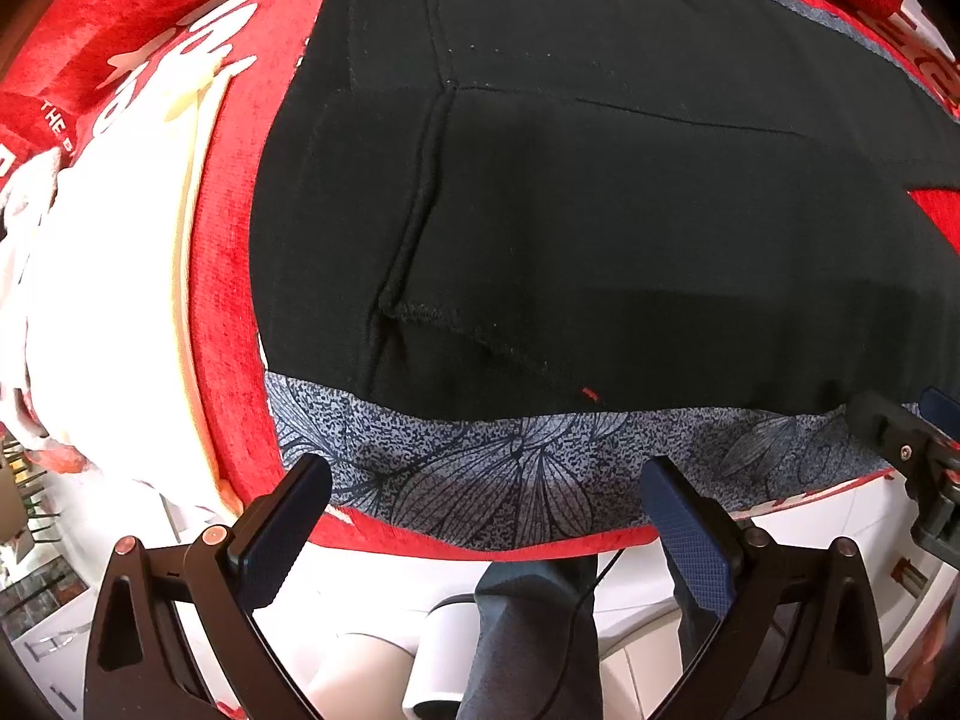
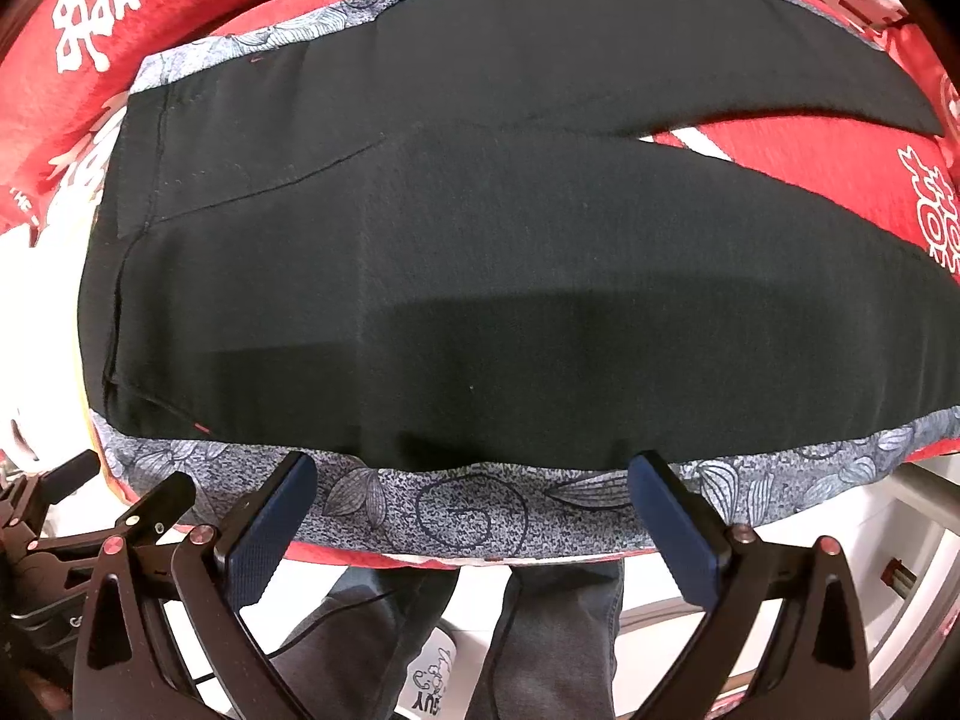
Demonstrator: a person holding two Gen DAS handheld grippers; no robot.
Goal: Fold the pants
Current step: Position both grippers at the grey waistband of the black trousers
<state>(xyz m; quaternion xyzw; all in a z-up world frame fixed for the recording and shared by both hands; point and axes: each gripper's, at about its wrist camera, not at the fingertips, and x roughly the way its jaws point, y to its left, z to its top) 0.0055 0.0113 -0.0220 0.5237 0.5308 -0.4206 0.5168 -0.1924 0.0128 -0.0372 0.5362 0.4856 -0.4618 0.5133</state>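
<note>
With both your left tool [image 1: 486, 501] and right tool [image 2: 474, 495] spread apart and empty, the black floral-striped fabric pants [image 2: 480, 276] lie flat, unfolded.

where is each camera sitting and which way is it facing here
Left wrist: sits on the left gripper, looking forward and down over the near edge of the black pants with their floral side stripe, on the red blanket; both open fingers show, and the person's legs below.
Right wrist: sits on the right gripper, facing the same pants further toward the legs; open fingers and the person's jeans show.
Shared: the pants, stripe and blanket; each view catches the other gripper at its edge.
</note>
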